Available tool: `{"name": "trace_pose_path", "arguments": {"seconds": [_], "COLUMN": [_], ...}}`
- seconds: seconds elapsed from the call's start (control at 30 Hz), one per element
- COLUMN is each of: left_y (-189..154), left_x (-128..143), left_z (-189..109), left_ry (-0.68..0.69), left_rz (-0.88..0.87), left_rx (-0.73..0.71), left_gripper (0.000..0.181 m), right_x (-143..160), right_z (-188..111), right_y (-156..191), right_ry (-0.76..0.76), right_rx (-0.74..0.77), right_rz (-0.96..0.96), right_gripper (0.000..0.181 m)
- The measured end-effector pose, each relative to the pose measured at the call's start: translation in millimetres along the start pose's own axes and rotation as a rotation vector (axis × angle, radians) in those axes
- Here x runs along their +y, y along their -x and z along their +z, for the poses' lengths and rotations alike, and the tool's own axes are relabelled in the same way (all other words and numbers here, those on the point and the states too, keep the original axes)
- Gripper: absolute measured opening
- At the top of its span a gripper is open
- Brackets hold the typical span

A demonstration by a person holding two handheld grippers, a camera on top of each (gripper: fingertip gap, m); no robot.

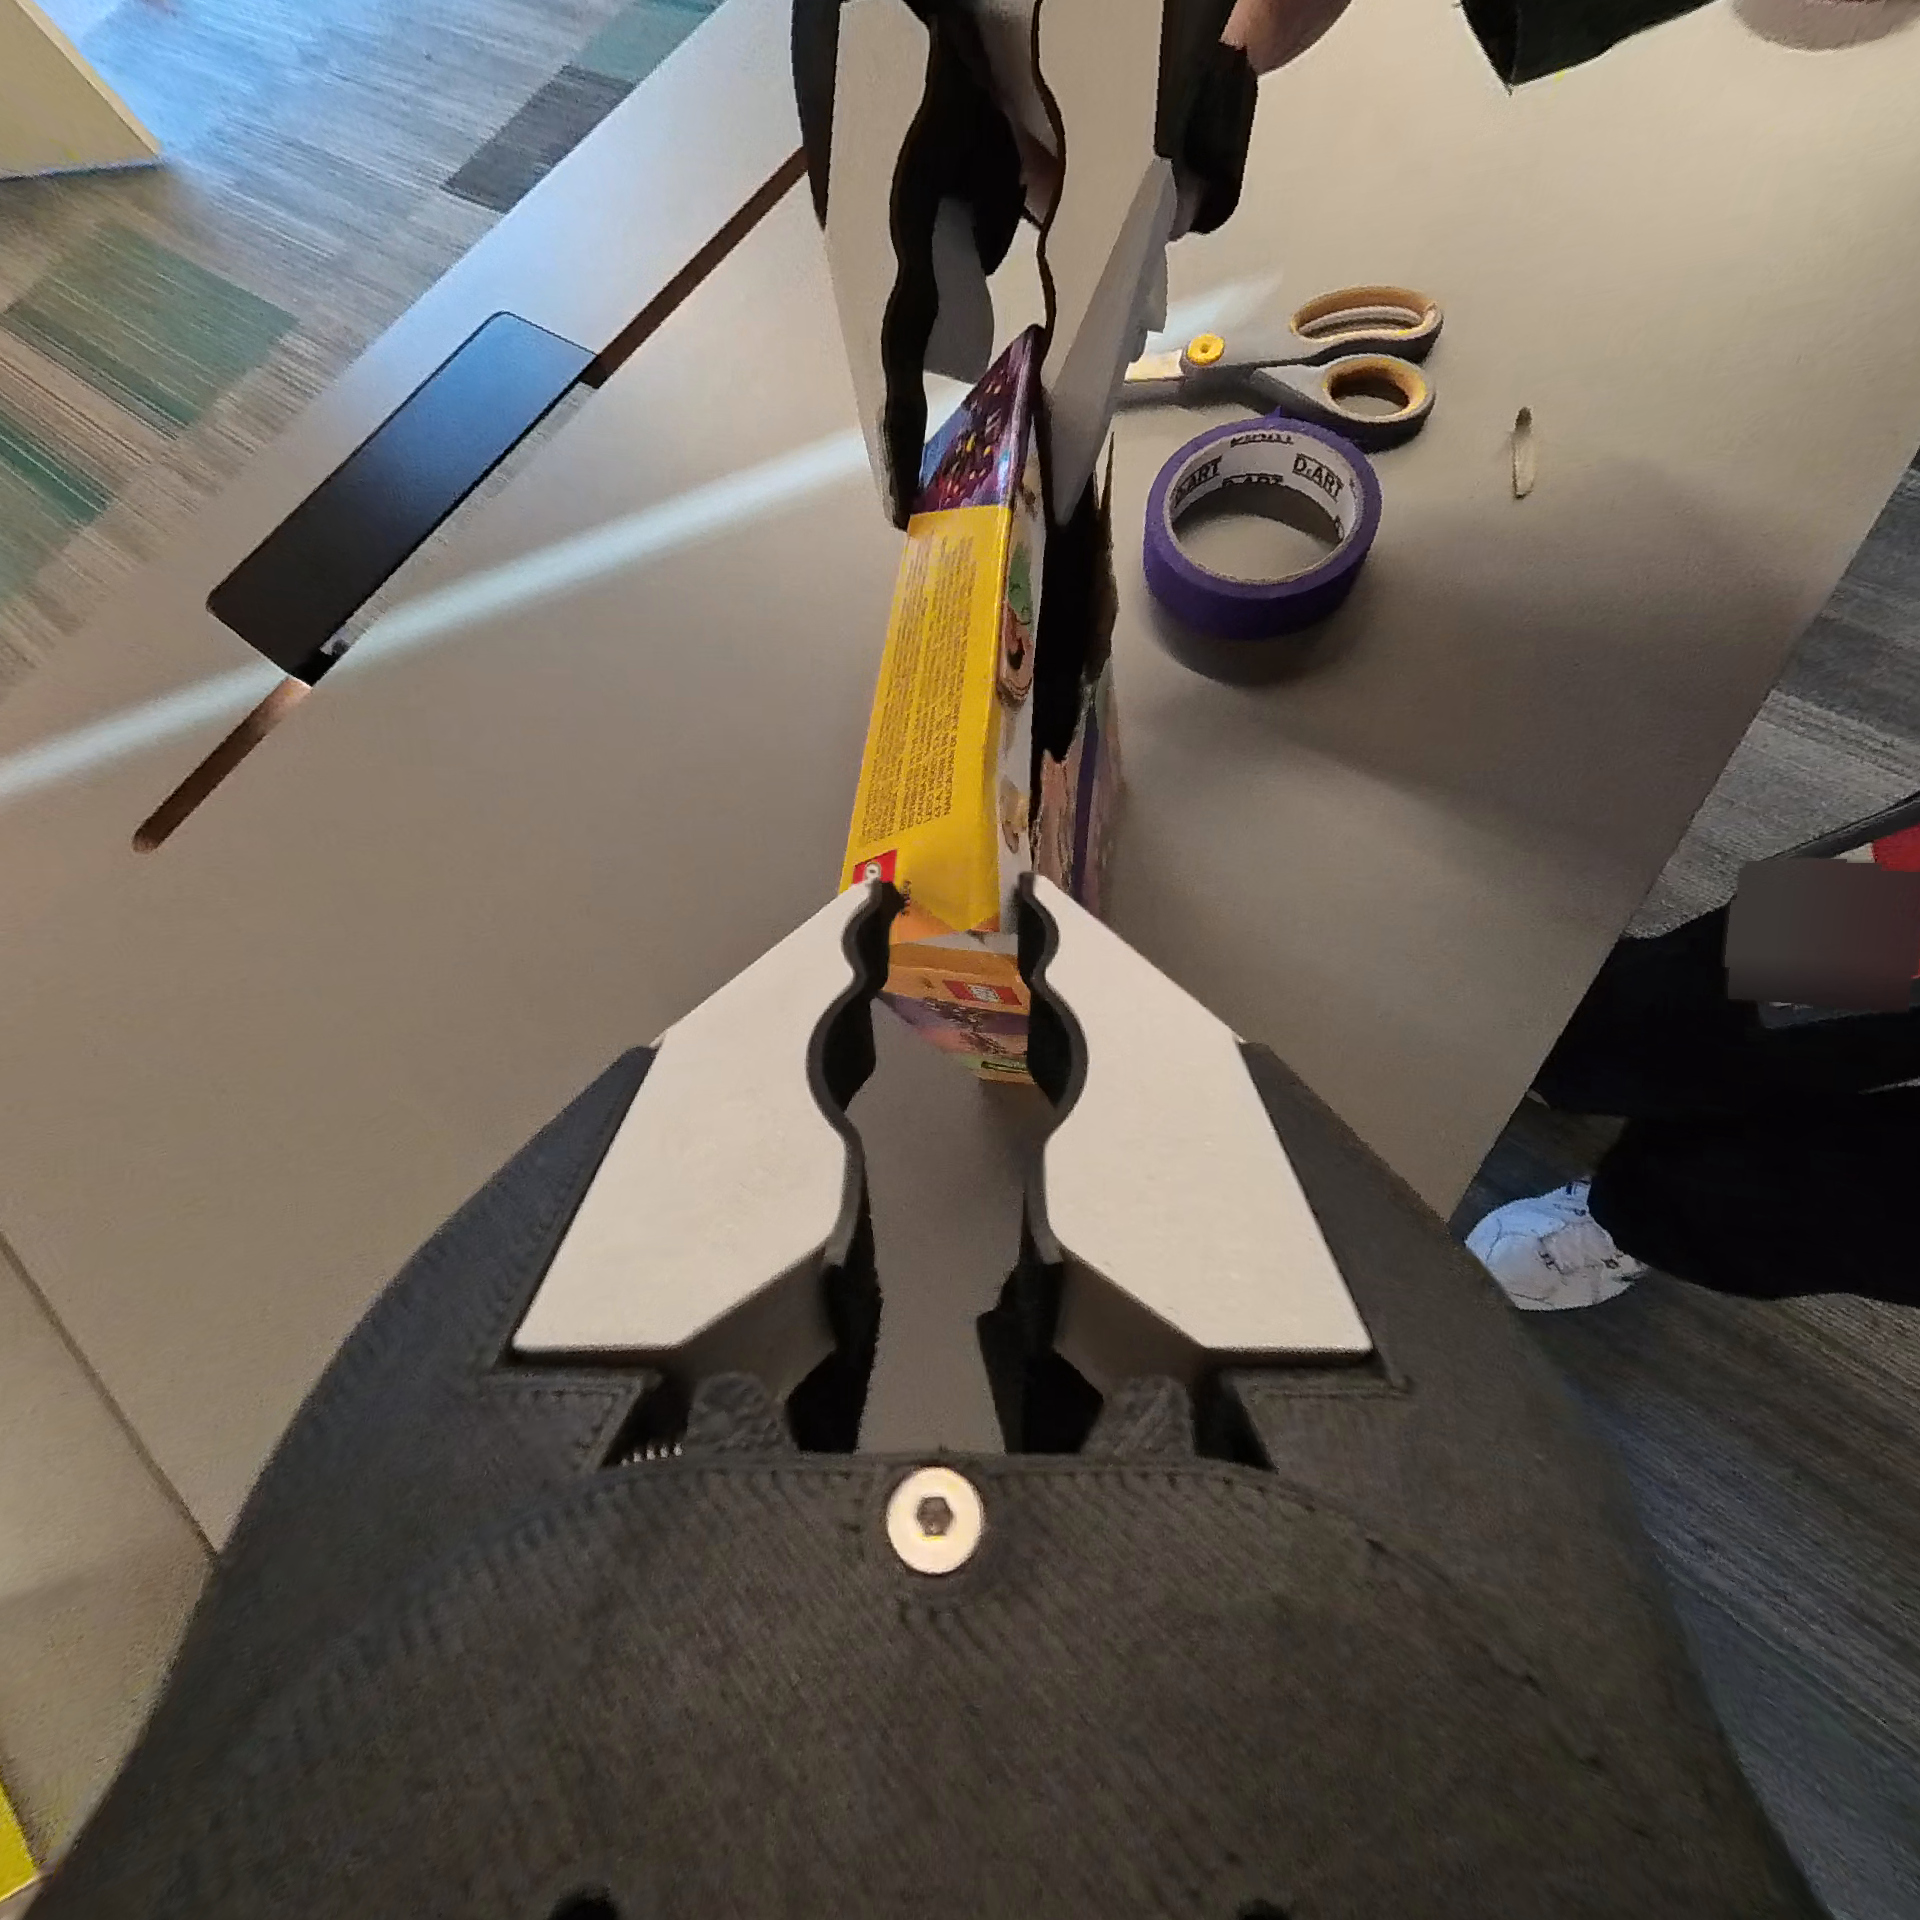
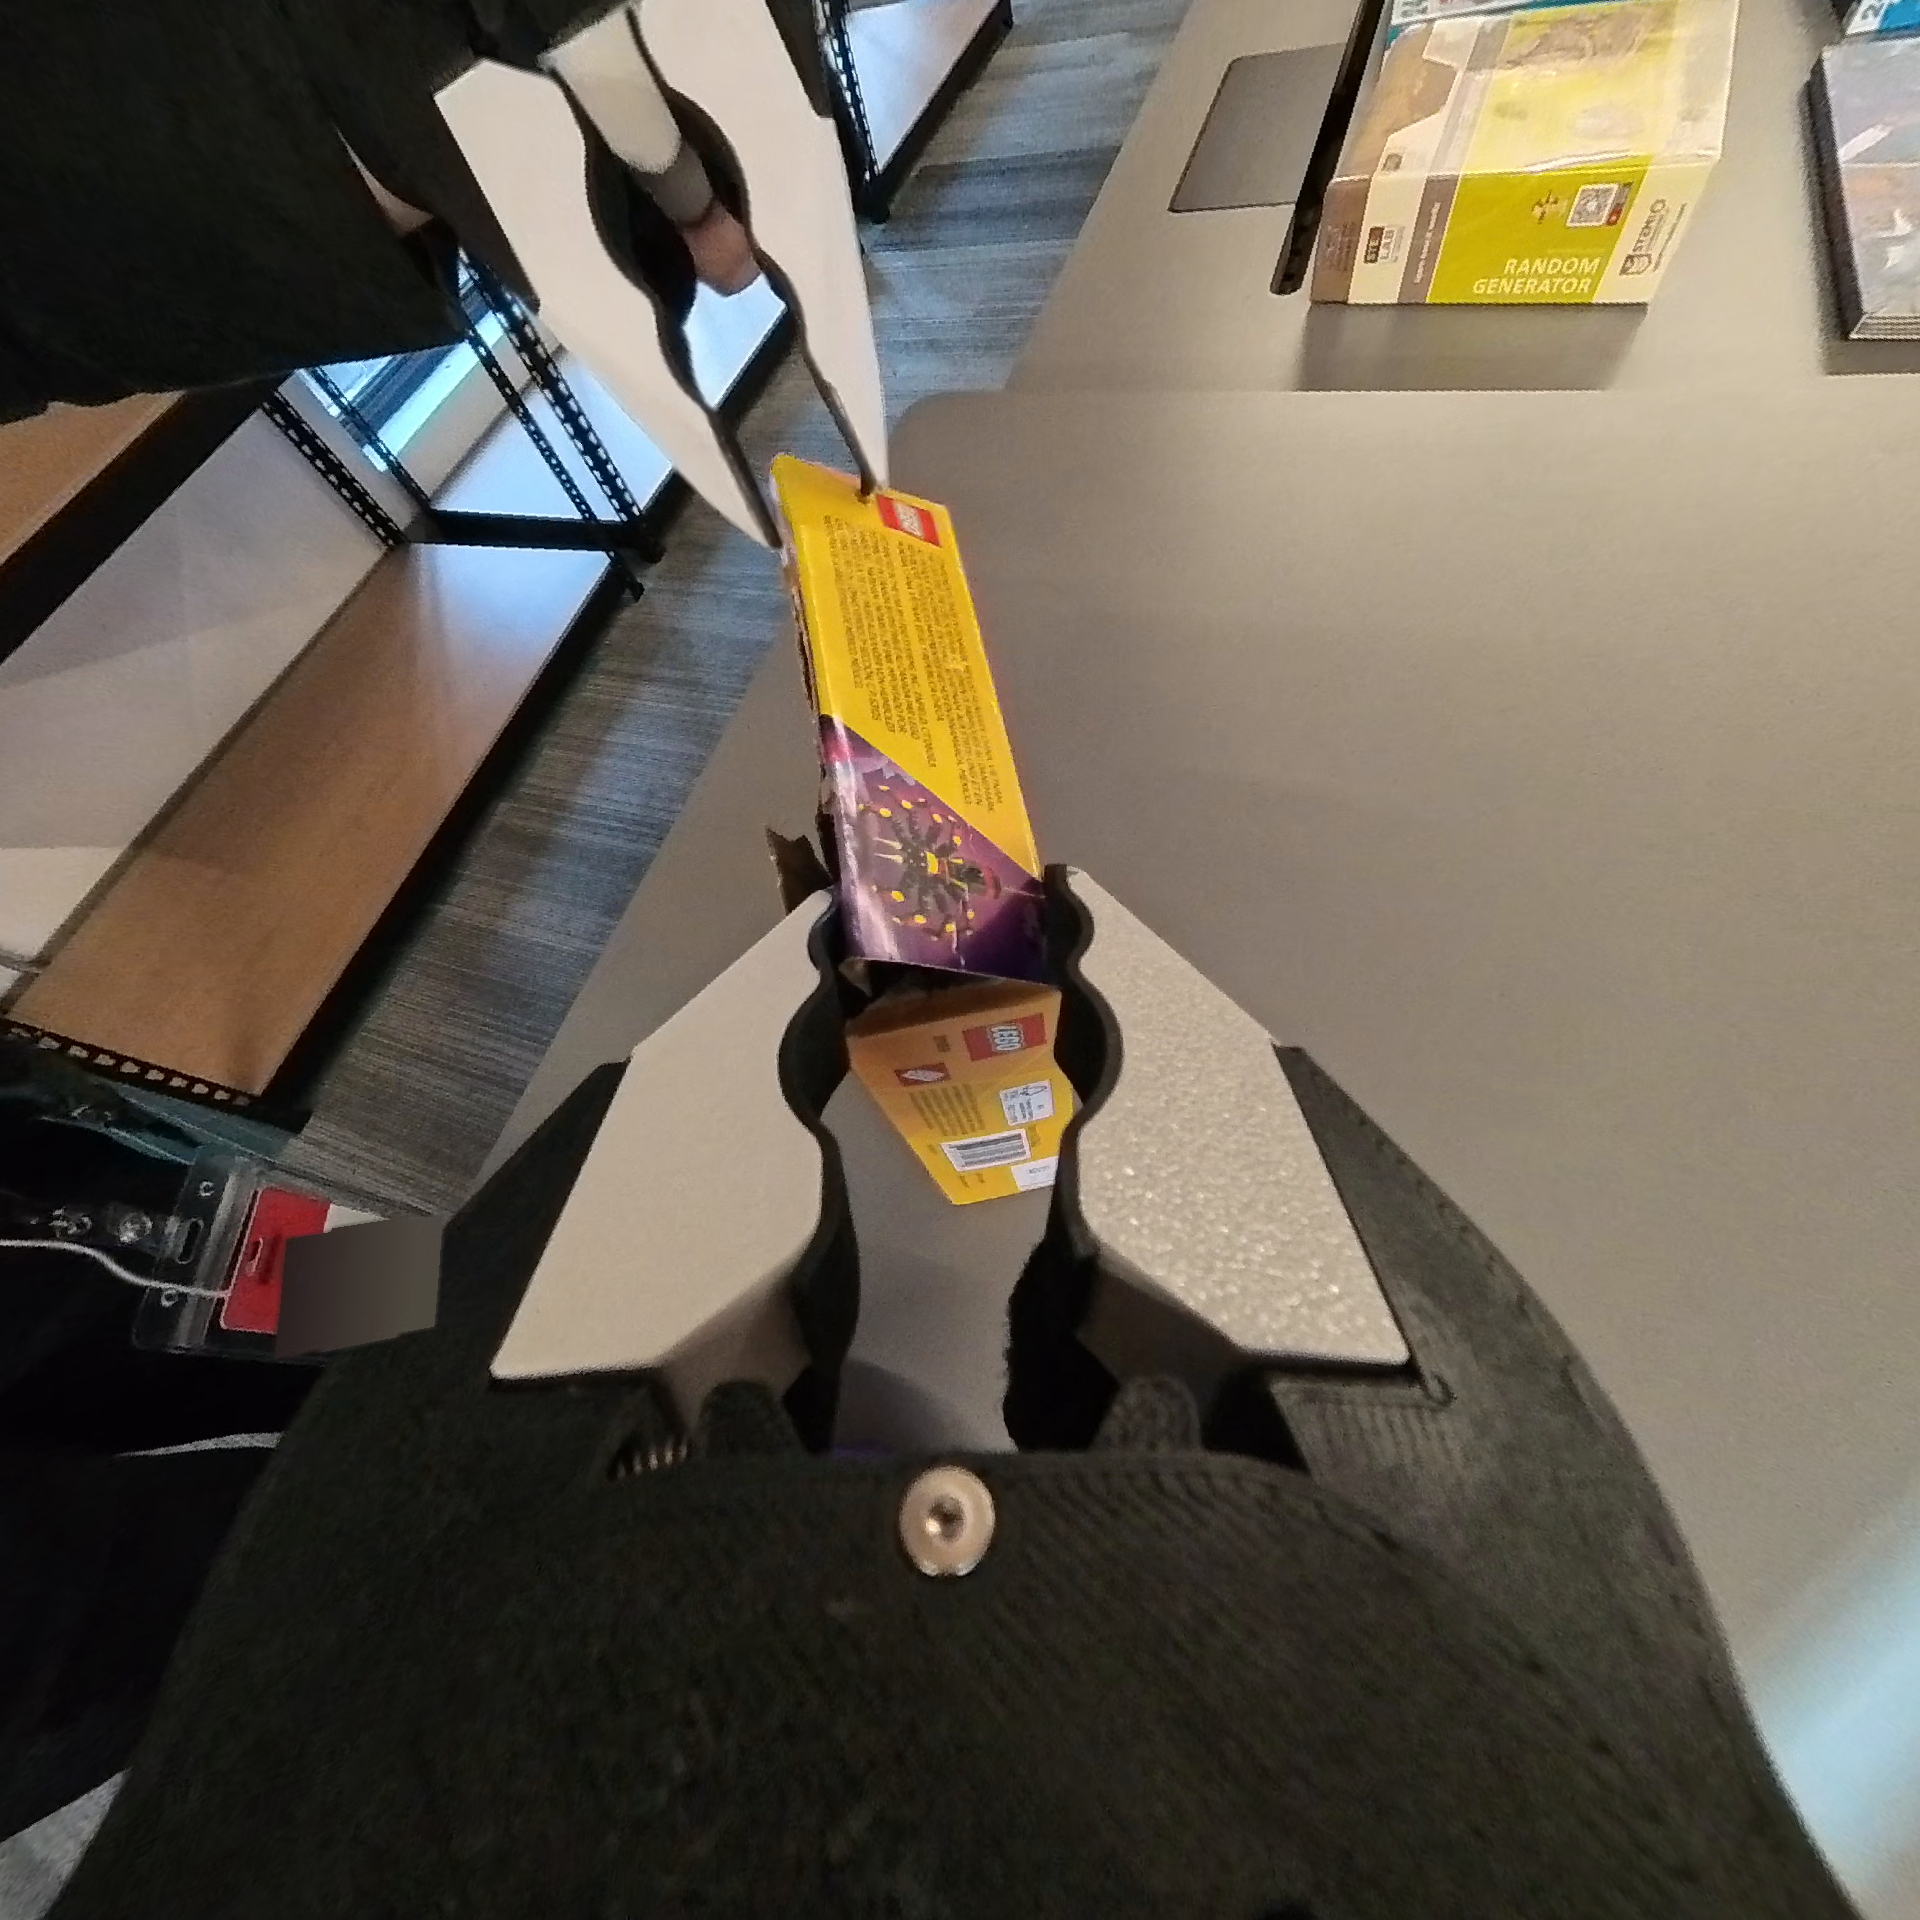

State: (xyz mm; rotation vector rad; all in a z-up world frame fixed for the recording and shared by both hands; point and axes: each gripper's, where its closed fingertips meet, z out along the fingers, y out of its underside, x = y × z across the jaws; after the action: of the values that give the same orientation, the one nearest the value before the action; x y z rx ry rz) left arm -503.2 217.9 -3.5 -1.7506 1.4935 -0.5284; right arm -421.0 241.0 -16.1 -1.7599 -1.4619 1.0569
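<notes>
Yellow-purple box (image 1: pixel 951 727) clamped endwise between left tongs (image 1: pixel 951 904), right tongs (image 2: pixel 945 914).

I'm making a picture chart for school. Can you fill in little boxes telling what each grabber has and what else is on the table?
left gripper: shut on one end of the yellow and purple box
right gripper: shut on the box's other end
box: held between both, above the grey table; one edge torn open
near box: purple tape roll, scissors
farther off: another yellow box
</notes>
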Motion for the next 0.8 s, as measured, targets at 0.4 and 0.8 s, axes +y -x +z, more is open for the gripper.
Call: {"name": "trace_pose_path", "arguments": {"seconds": [0.4, 0.8], "left_y": [1.4, 1.6], "left_x": [-0.9, 2.9], "left_z": [1.6, 4.1], "left_ry": [0.038, 0.067], "left_rz": [0.064, 0.218], "left_rx": [-0.052, -0.159], "left_gripper": [0.018, 0.016], "right_x": [0.0, 1.8], "right_z": [-0.1, 0.4], "right_y": [-0.3, 1.8], "right_ry": [0.021, 0.023], "right_rx": [-0.020, -0.014], "right_rz": [0.015, -0.012], "right_gripper": [0.036, 0.036]}}
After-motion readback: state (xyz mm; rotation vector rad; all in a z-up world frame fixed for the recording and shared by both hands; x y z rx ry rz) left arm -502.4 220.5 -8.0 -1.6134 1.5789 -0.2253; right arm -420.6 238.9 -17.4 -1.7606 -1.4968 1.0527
